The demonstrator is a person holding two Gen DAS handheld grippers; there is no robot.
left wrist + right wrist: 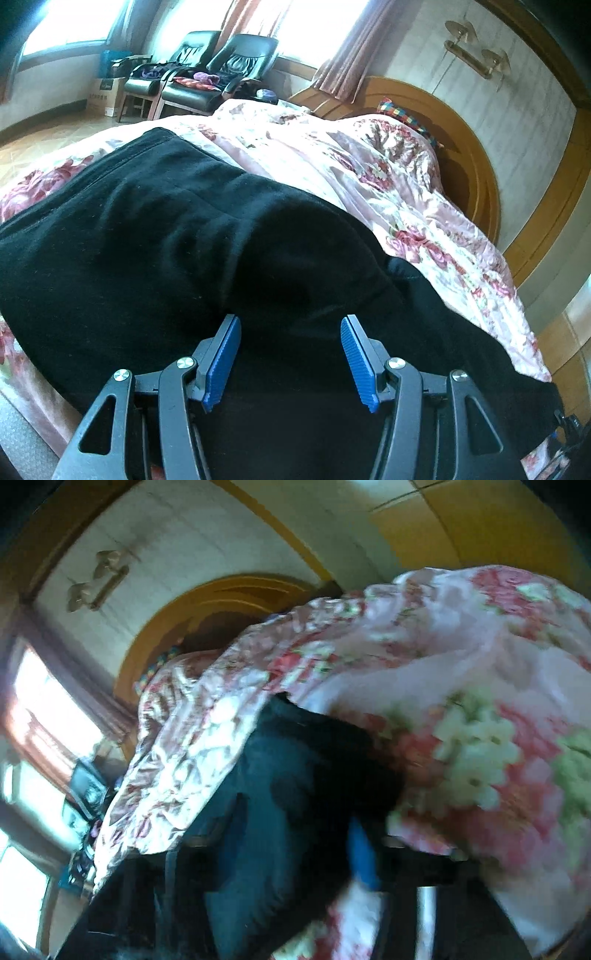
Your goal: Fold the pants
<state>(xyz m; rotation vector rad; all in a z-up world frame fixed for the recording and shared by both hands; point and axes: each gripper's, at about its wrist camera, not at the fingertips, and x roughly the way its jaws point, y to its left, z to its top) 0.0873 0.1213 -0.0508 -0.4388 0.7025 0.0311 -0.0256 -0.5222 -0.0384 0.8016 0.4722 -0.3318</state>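
Note:
Black pants lie spread across a floral quilt on the bed, with a raised bulge of cloth in the middle. My left gripper hovers just over the near part of the pants, its blue pads wide apart and open, gripping nothing. The right wrist view is blurred. There the pants drape over the left side of my right gripper, hiding one finger. Only one blue pad shows, right against the black cloth. Whether it pinches the cloth cannot be made out.
A wooden headboard with a colourful pillow stands at the far end of the bed. Two black armchairs and a cardboard box sit beyond the bed by the windows. The quilt bunches high on the right.

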